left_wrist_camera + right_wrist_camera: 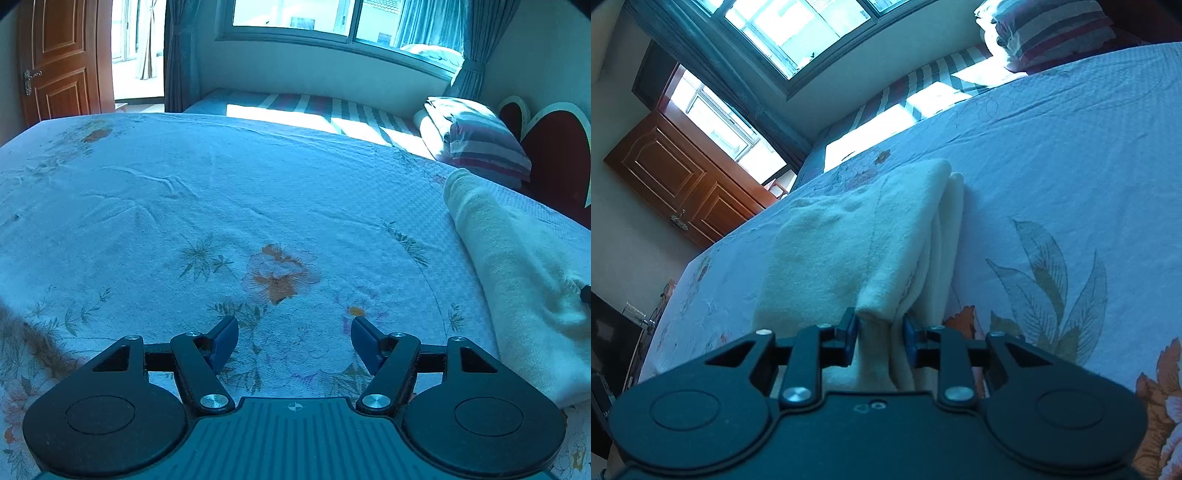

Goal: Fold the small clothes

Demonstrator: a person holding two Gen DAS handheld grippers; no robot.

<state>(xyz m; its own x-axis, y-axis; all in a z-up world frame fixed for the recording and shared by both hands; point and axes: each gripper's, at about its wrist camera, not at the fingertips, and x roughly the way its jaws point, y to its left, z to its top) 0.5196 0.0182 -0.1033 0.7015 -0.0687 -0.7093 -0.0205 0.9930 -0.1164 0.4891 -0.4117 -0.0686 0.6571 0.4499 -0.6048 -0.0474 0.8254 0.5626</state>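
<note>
Right gripper [880, 332]: nearest my lens, its blue pads [851, 338] are pinched onto a bunched edge of the cream garment [860, 236], which fills the narrow gap between them.
Cream garment: I see it folded into several layers, running straight ahead from the right jaws and lying on the floral bedsheet [1052, 155]; its stacked edges show on the jaws' right side.
Left gripper [294, 338]: my view shows its jaws spread wide with nothing between them, hovering over the sheet.
Below the left jaws: an orange flower print [279, 277] sits just ahead, between the fingers.
Right of the left jaws: the same garment [517, 280] lies well apart from the fingers, stretching from near to far; a dark tip [585, 293] touches it at the frame's edge.
Farther ahead: a striped pillow [480, 140] lies beyond the sheet.
Farthest: a window [314, 18] with curtains, and a wooden door [61, 59] off to the left.
</note>
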